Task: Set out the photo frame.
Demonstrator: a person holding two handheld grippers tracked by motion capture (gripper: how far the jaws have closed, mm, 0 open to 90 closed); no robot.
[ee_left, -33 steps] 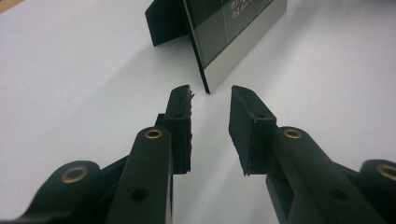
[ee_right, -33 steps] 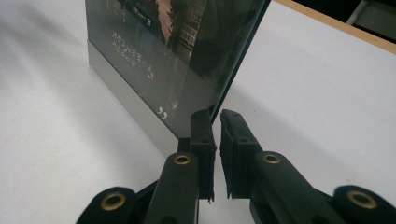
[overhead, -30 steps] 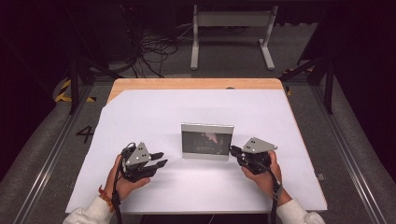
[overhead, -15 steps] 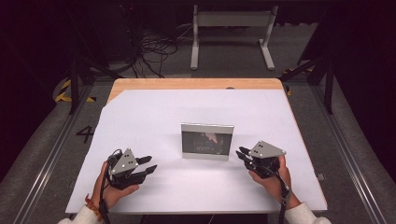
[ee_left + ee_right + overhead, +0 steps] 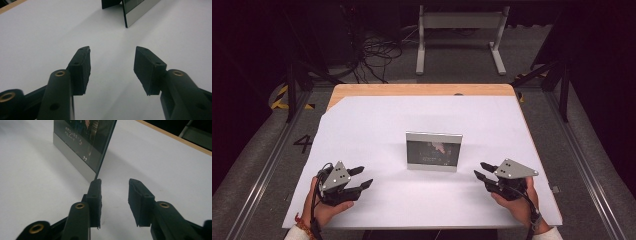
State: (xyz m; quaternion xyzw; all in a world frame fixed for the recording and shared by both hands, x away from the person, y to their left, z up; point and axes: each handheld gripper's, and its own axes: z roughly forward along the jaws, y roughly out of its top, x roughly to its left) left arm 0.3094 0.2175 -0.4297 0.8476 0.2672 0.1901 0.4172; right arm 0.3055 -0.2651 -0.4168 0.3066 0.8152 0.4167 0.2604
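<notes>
Picture frame (image 5: 434, 151) stands upright on the white sheet (image 5: 377, 125) covering the table (image 5: 412, 90), about midway between the left and right edges, a bit closer to the near edge than the far one. Silver border, dark picture facing the person.

Left gripper (image 5: 360, 177) sits near the near-left corner of the sheet, well apart from the frame. Jaws have just been opening, now parted, nothing between the pads (image 5: 80, 67); bare sheet under them. In the left gripper view the frame (image 5: 135, 10) shows edge-on, up ahead.

Right gripper (image 5: 481, 170) is close to the frame's right side, toward the near-right corner of the sheet. Jaws have also just been opening, gap clear, holding nothing. In the right gripper view the frame's (image 5: 82, 142) near corner sits just ahead of one pad (image 5: 95, 200); can't tell if they touch.
</notes>
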